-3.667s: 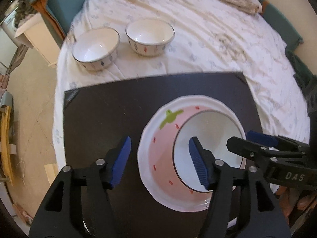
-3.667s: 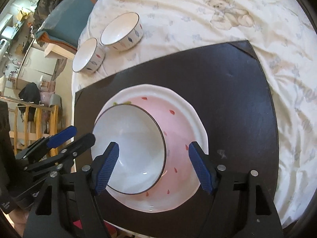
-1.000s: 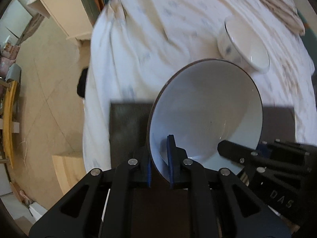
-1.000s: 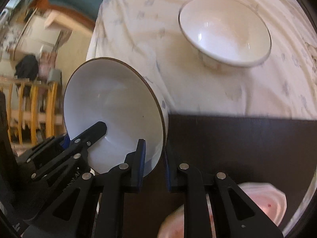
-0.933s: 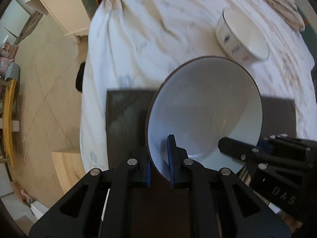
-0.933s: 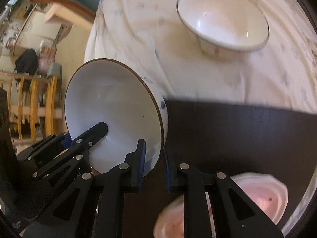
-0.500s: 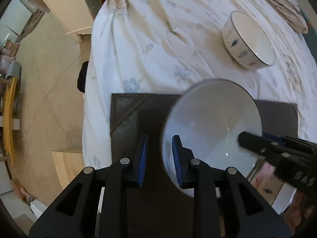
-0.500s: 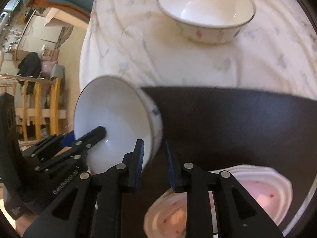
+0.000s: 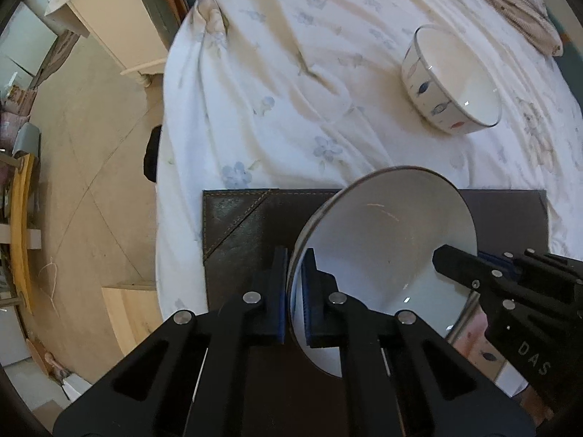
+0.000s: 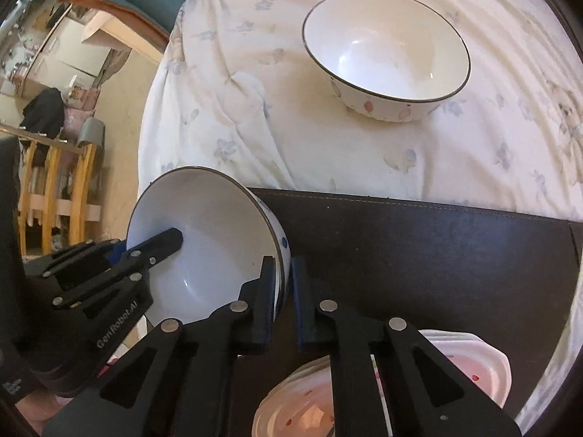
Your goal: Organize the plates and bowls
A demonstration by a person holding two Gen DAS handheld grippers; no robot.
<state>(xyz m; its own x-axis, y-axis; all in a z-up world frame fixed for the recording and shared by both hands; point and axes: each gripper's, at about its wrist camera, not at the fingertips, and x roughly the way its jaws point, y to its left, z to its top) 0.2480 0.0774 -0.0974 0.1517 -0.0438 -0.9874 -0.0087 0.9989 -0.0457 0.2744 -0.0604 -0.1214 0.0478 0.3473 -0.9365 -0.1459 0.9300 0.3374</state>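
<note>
A: Bowl position?

B: The white dark-rimmed bowl (image 9: 386, 255) is tilted above the dark leather mat (image 9: 240, 225), over its left part, pinched at opposite sides of its rim.

A: By both tools?

B: Yes. The left gripper (image 9: 294, 287) has its blue pads clamped together on the rim nearest its camera. The right gripper (image 10: 282, 293) is clamped on the rim on the other side, with the blue-dotted outer wall against one pad.

A: Other dishes?

B: A second bowl with leaf marks (image 10: 386, 58) sits upright on the floral bedsheet (image 9: 277, 83), well beyond the mat's far edge. The pink strawberry plate (image 10: 484, 367) lies on the mat near its front edge, partly hidden behind the right gripper's fingers.
</note>
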